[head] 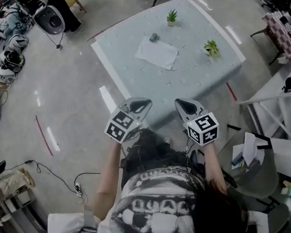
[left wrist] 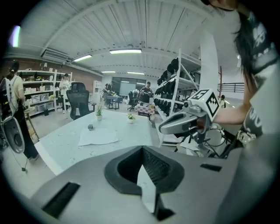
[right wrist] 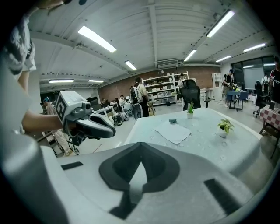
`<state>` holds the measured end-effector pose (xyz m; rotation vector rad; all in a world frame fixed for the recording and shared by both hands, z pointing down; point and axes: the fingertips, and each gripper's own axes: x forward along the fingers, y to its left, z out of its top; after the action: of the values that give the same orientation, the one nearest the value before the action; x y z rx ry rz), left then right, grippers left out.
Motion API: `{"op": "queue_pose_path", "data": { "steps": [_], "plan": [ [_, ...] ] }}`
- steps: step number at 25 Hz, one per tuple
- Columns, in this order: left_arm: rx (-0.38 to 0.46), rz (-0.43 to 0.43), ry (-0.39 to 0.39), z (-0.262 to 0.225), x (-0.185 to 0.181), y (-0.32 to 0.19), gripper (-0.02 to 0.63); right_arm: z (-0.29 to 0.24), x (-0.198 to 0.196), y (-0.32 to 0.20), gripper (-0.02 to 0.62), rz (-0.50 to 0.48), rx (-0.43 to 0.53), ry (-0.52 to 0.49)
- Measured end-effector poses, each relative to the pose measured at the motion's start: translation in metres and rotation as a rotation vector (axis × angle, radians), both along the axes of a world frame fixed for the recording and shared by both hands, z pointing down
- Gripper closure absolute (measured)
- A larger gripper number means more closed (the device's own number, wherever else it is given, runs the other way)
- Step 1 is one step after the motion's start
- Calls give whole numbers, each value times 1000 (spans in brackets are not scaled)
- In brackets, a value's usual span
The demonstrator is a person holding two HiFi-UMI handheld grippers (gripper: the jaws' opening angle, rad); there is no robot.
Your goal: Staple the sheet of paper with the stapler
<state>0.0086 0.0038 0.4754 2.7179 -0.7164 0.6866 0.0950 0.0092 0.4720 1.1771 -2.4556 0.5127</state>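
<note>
Both grippers are held in front of the person's body, short of the bench (head: 197, 71) and well apart from everything on it. Left gripper (head: 140, 106): clenched, jaw tips meeting, nothing between them. Right gripper (head: 184, 104): likewise clenched and empty. The two sit side by side, near each other, each pointing toward the bench, which lies at 12 o'clock from the person.

The sheet of paper (head: 157, 54) lies flat near the middle of the bench, turned at an angle to the bench edges. The stapler (head: 153, 37) rests at the sheet's 12 o'clock edge, touching or just overlapping it; which, I cannot tell. One potted plant (head: 171, 16) stands at 1 o'clock from the sheet and a second potted plant (head: 211, 47) at 3 o'clock, both clear of the paper
</note>
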Motion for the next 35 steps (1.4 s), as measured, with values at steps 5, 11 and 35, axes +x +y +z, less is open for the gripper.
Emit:
{"op": "queue_pose_path", "data": {
  "steps": [5,11,35],
  "plan": [
    [14,-34,8,-4,15,40,603,-4,10,34,592,-25,36,-18],
    [44,-45,0,-12,26,79,603,-8,15,68,594,-49,76,-27],
    [85,-65,28,-30,40,135,603,-9,2,117,594,-127,119,-24]
  ]
}}
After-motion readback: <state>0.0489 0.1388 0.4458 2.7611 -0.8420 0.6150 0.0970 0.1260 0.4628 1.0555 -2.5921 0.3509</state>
